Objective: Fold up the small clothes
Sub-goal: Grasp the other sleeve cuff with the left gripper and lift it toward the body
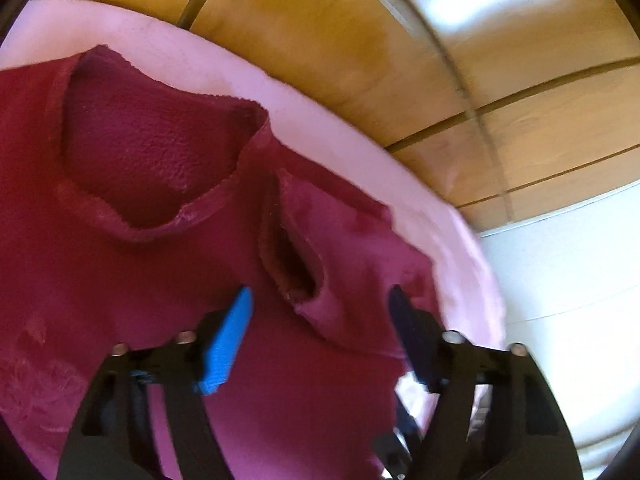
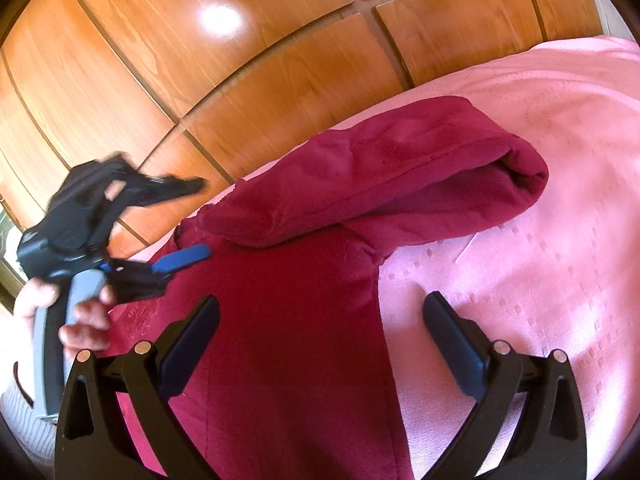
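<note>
The dark red fleece top (image 2: 304, 288) lies mid-frame on the pink bedspread (image 2: 540, 184). Left gripper (image 1: 320, 300) and right gripper (image 2: 320, 312) both hang released, holding nothing. Risk: pinching just 1 layer and dragging the top crooked.

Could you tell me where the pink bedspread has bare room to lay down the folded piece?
Bare pink bedspread lies beside the folded sleeve and the right gripper. It is crowded by the left gripper, over the red garment.
</note>
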The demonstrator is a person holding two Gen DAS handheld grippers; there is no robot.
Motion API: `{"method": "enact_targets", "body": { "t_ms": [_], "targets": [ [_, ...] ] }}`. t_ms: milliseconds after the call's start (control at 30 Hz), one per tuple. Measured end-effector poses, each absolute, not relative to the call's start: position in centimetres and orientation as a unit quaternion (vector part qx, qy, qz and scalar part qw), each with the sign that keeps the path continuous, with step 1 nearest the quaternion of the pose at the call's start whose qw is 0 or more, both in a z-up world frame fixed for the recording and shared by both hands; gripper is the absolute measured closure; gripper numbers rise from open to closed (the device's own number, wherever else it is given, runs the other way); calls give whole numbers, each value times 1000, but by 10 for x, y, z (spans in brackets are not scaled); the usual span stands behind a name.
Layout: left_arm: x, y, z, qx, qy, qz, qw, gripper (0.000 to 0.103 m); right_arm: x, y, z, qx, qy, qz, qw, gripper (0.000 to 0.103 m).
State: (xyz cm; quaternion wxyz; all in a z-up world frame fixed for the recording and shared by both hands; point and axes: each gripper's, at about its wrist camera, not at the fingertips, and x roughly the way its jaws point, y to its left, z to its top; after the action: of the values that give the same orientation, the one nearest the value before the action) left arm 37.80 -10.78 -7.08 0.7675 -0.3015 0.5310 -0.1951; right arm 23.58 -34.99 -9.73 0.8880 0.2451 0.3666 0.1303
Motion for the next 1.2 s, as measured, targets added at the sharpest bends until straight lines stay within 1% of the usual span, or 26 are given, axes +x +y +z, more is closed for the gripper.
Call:
{"method": "enact_targets", "body": {
  "t_ms": [67, 100, 133, 167, 200, 300, 400, 533, 700, 833, 1000, 1200],
  "targets": [
    [384, -115, -75, -290, 538, -189, 768, 38, 235, -350, -97, 246, 366, 131, 888, 2],
    [386, -118, -76, -281, 541, -180, 772, 53, 235, -350, -97, 246, 366, 131, 888, 2],
    [389, -119, -77, -268, 542, -171, 778, 77, 235, -351, -97, 247, 365, 131, 888, 2],
    [390, -120, -76, -261, 542, -166, 781, 88, 235, -351, -97, 248, 365, 132, 888, 2],
    [390, -119, -74, -259, 540, -165, 784, 95, 234, -351, -98, 248, 364, 132, 888, 2],
    [381, -111, -56, -265, 501, -195, 801, 96, 233, -352, -97, 252, 362, 133, 887, 2],
    [367, -98, -24, -266, 456, -224, 819, 96, 232, -356, -95, 266, 362, 136, 883, 2],
    [354, -71, 6, -275, 414, -241, 834, 96, 231, -366, -86, 316, 334, 165, 873, 2],
    [342, -33, 28, -290, 378, -235, 847, 96, 248, -361, -72, 352, 304, 196, 863, 2],
    [325, 7, 41, -299, 349, -213, 862, 96, 265, -357, -73, 379, 302, 197, 852, 2],
    [301, 50, 33, -303, 341, -182, 871, 96, 273, -361, -82, 413, 300, 178, 841, 2],
    [279, 97, -16, -323, 376, -132, 858, 97, 275, -353, -83, 393, 308, 171, 849, 2]
  ]
}}
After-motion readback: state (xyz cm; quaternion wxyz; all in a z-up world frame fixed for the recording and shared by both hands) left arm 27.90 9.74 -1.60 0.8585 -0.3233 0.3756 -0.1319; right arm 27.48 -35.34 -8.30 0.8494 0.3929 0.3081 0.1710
